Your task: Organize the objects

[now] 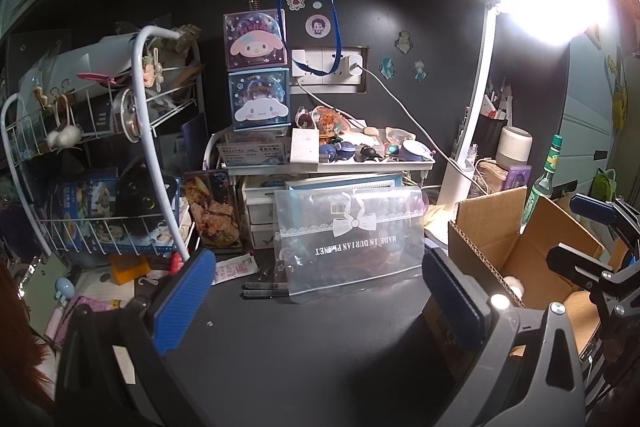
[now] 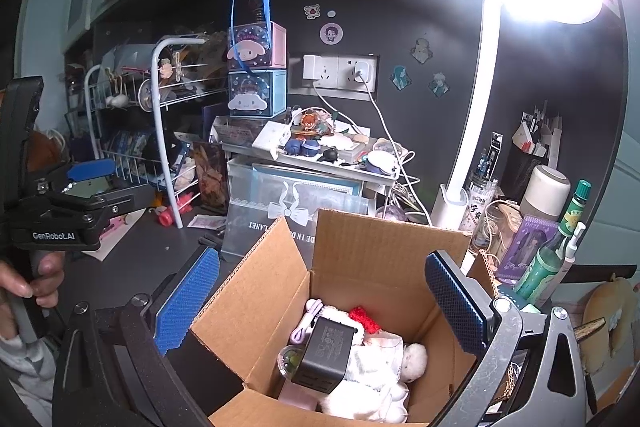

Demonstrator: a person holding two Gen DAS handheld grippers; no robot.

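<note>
An open cardboard box [image 2: 384, 247] stands on the dark desk; it also shows in the left wrist view [image 1: 520, 251]. Inside lie a black power adapter [image 2: 326, 355], a white plush toy [image 2: 384, 363], a red knit piece [image 2: 365, 319] and a lilac cable [image 2: 306, 323]. My right gripper [image 2: 320, 303] is open and empty, hovering over the box. My left gripper [image 1: 316, 301] is open and empty above bare desk, facing a clear zip bag [image 1: 348, 239] with a bow print. Two black pens [image 1: 266, 289] lie in front of the bag.
A white wire rack [image 1: 100, 163] full of items stands at left. A cluttered white tray shelf [image 1: 332, 167] and stacked character boxes [image 1: 258, 71] sit at the back. A bright desk lamp [image 1: 472, 107], a green bottle [image 1: 542, 183] and pen holders stand at right.
</note>
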